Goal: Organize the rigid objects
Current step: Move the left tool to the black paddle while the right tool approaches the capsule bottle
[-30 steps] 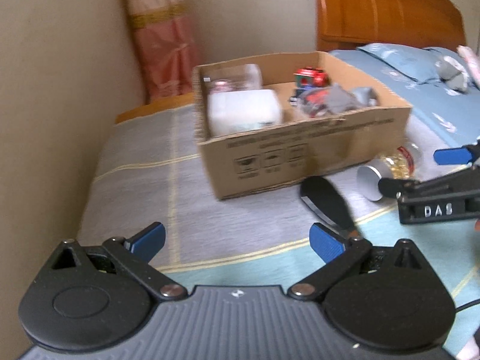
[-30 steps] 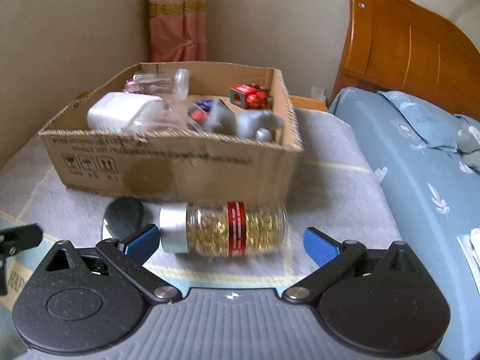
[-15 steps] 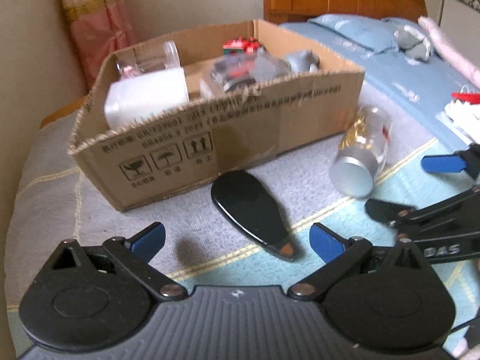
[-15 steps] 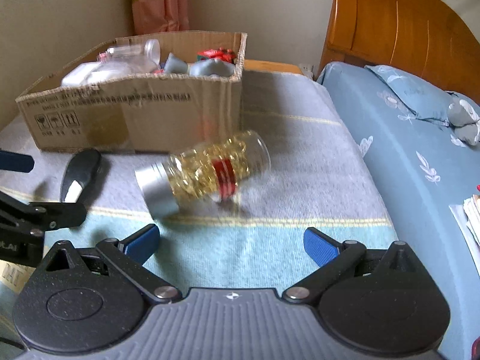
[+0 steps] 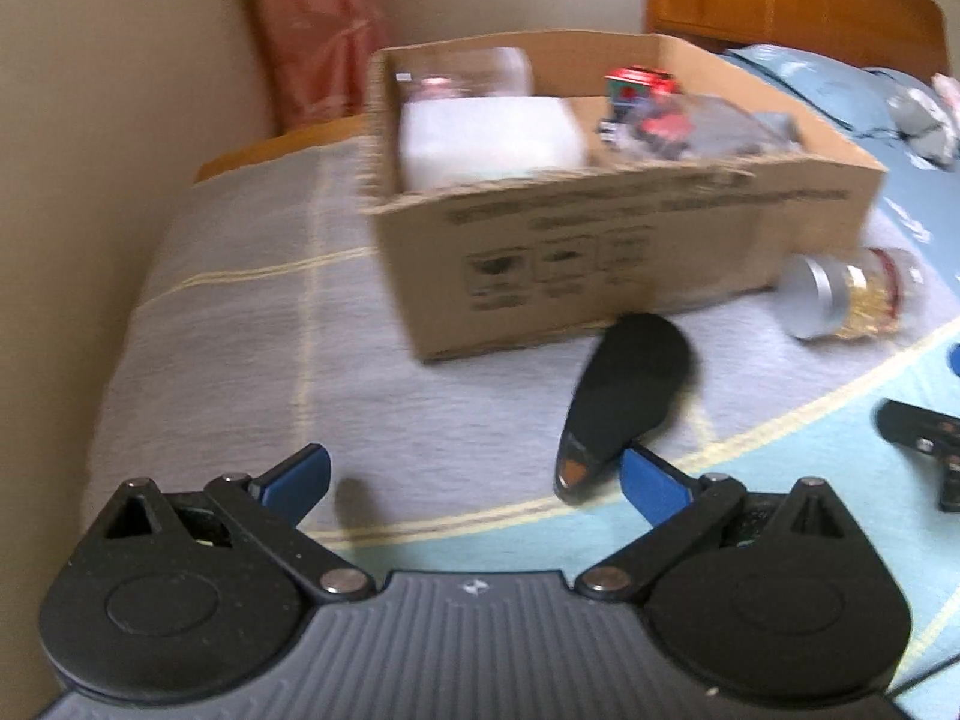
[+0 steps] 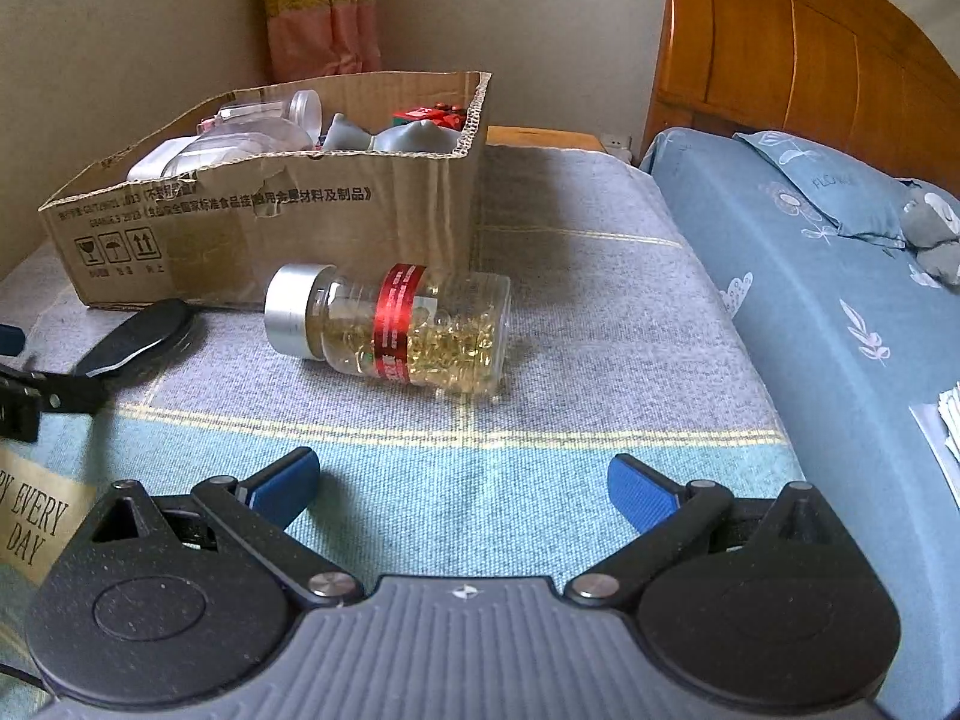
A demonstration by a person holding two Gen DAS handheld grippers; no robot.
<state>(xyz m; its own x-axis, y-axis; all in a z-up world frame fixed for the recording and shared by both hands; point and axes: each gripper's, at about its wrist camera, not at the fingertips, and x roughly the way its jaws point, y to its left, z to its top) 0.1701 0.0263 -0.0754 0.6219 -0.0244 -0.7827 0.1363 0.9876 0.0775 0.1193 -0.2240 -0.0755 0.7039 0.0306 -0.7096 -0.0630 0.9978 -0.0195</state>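
Right now both of my grippers hang wide apart, holding nothing. Ahead of my right gripper [image 6: 462, 483], centred between its fingers but well clear of them, the clear plastic bottle of yellow capsules with a silver cap and red band [image 6: 399, 324] lies on its side on the grey and teal bed blanket [image 6: 600, 324], just beside the open brown cardboard box [image 6: 282, 222] of sorted items. The flat black oval paddle-shaped object [image 5: 624, 381] lies just ahead and right of my left gripper [image 5: 474, 483], its narrow end near the right finger. Risks as I judge them: the round bottle could roll off on the soft blanket if one finger nudges it first; the left view is blurred, so aim at the flat paddle is shaky and the fingers could snag fabric.
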